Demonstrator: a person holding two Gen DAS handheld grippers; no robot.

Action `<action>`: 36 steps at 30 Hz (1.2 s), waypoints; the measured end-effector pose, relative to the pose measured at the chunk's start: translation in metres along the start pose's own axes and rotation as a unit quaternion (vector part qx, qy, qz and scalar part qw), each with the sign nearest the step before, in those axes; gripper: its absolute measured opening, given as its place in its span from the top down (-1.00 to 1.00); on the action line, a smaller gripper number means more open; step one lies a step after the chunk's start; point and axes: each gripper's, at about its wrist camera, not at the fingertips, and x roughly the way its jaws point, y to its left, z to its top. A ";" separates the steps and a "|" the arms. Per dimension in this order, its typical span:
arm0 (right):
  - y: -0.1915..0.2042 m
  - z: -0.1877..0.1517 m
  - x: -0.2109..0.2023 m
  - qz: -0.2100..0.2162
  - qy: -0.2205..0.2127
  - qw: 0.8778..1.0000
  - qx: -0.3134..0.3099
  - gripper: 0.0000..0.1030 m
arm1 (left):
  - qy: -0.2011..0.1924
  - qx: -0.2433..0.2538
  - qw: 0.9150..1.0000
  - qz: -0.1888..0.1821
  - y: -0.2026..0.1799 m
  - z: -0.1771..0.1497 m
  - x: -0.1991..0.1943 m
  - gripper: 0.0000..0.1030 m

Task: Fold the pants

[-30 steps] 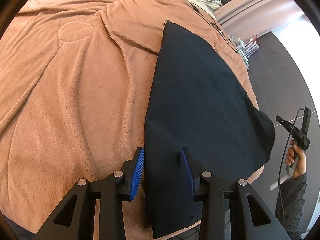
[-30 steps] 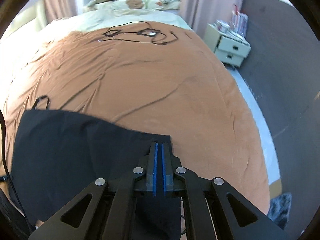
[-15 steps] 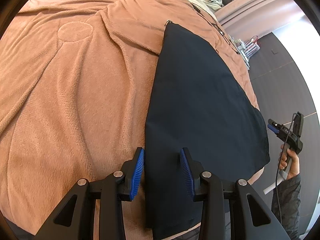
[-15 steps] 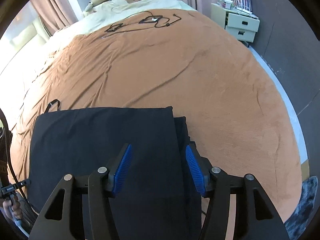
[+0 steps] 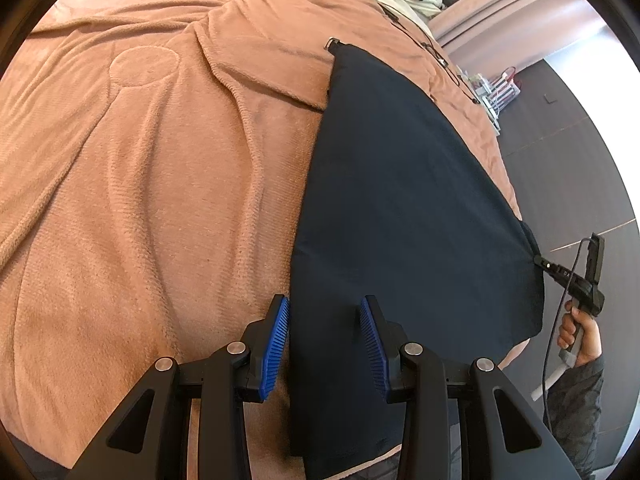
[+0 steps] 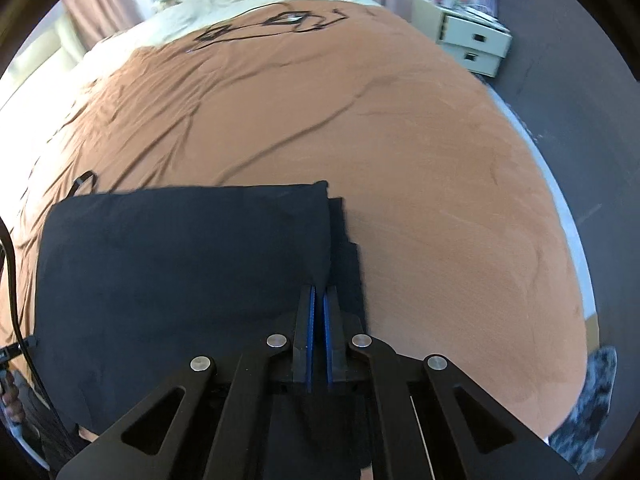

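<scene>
Pants (image 5: 404, 200) lie flat on the blanket (image 5: 140, 184), long axis running left-right between the hands, with the right gripper (image 6: 319, 300) pinching their right end's near edge and the left gripper (image 5: 325, 320) spread over the left end, gripping nothing.

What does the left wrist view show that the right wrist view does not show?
Only the left wrist view shows the left claw open over the pants' edge, and the person's hand holding the right claw's handle. Only the right wrist view shows the drawer unit, the black cable on the bed, and the right claw shut on the pants' edge. Both show the black pants on the brown blanket.
</scene>
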 end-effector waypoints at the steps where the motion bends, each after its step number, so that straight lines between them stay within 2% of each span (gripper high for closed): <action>1: -0.003 -0.003 0.001 -0.004 0.002 1.000 0.005 0.99 | 0.000 0.000 1.000 0.000 0.000 0.000 0.000 0.23; 3: -0.006 -0.010 0.007 -0.004 0.010 1.000 0.014 0.99 | 0.003 0.002 1.000 0.001 -0.001 0.001 0.002 0.23; 7: -0.006 -0.011 0.015 0.004 -0.007 1.000 0.018 0.98 | 0.010 0.001 1.000 -0.008 -0.001 0.007 0.006 0.23; 12: -0.003 -0.015 0.016 -0.012 -0.020 1.000 0.020 0.98 | 0.016 0.003 1.000 -0.018 0.000 0.017 0.011 0.23; 26: -0.002 -0.016 0.035 -0.019 -0.009 0.999 0.031 0.98 | 0.011 0.009 0.999 -0.035 -0.003 0.049 0.027 0.24; 32: -0.005 -0.016 0.040 -0.015 -0.004 0.999 0.033 0.98 | 0.012 0.005 0.997 -0.078 -0.004 0.060 0.033 0.34; 34: -0.007 -0.016 0.042 -0.014 -0.004 0.999 0.034 0.98 | 0.009 -0.010 0.994 -0.111 -0.002 0.061 0.033 0.52; 36: -0.008 -0.016 0.042 -0.011 -0.006 0.999 0.034 0.99 | 0.000 -0.011 0.992 -0.126 0.001 0.059 0.029 0.56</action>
